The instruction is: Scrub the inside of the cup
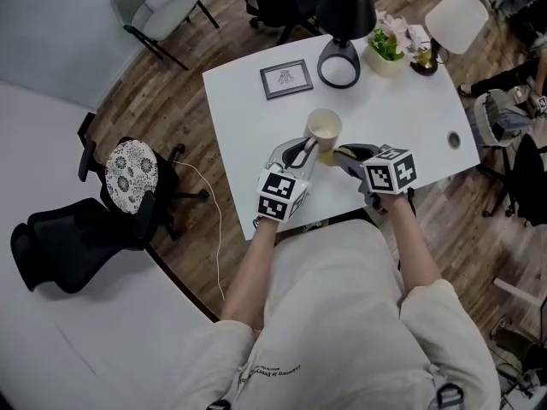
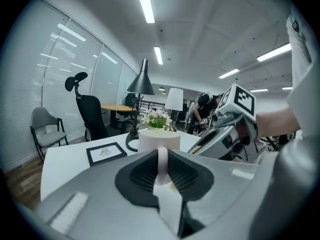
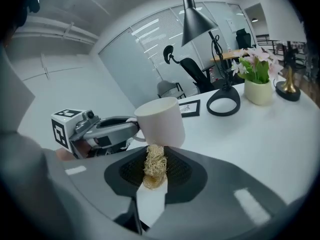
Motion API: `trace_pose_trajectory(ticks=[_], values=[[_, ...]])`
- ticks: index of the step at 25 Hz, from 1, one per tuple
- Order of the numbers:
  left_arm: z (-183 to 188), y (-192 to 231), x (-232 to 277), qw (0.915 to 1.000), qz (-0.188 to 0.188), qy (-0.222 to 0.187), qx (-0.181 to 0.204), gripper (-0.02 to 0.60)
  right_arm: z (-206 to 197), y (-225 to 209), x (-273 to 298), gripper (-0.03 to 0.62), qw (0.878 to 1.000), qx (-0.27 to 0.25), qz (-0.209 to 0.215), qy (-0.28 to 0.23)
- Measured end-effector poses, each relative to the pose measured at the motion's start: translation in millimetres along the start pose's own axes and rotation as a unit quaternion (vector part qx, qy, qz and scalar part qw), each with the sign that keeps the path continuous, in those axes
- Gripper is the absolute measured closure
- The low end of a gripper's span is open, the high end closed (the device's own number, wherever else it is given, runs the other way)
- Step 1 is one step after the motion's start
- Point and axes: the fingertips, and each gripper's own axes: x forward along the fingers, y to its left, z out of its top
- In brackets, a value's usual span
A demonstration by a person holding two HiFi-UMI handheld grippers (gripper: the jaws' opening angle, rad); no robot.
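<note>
A cream cup (image 1: pixel 324 131) is held up over the white table (image 1: pixel 256 135), tilted a little. My left gripper (image 1: pixel 301 153) is shut on the cup's handle (image 2: pixel 162 165); the cup's body (image 2: pixel 158 140) rises just beyond the jaws. My right gripper (image 1: pixel 346 155) is shut on a tan fibrous scrubber (image 3: pixel 154 165). The scrubber sits just below and in front of the cup (image 3: pixel 160 122), outside it. The two grippers face each other, close together.
On the table stand a black desk lamp (image 1: pixel 343 24) with a ring base, a framed picture (image 1: pixel 285 79), a pot of flowers (image 1: pixel 386 48) and a small dark dish (image 1: pixel 424 61). Office chairs (image 1: pixel 85 220) stand on the left floor.
</note>
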Motion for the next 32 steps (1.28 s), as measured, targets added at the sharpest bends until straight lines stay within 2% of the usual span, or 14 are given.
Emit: trace_pose_trajectory(ticks=[7, 15, 21, 32], values=[[-2.7, -8.9, 0.2, 0.9996, -0.011, 0.010, 0.023, 0.531, -10.7, -28.2, -0.4, 0.490, 0.999, 0.007, -0.030, 0.017], [-15.2, -24.4, 0.7, 0.9969, -0.030, 0.020, 0.070, 0.531, 9.7, -51.7, -23.2, 0.490, 0.998, 0.002, -0.061, 0.001], [-24.5, -29.1, -0.5, 0.9974, -0.037, 0.018, 0.060, 0.531, 32.5, -47.8, -39.0, 0.490, 0.998, 0.017, -0.051, -0.034], [-43.9, -27.9, 5.1, 0.9969, -0.038, 0.034, 0.060, 0.531, 40.0, -46.3, -44.8, 0.490, 0.997, 0.020, -0.054, -0.051]])
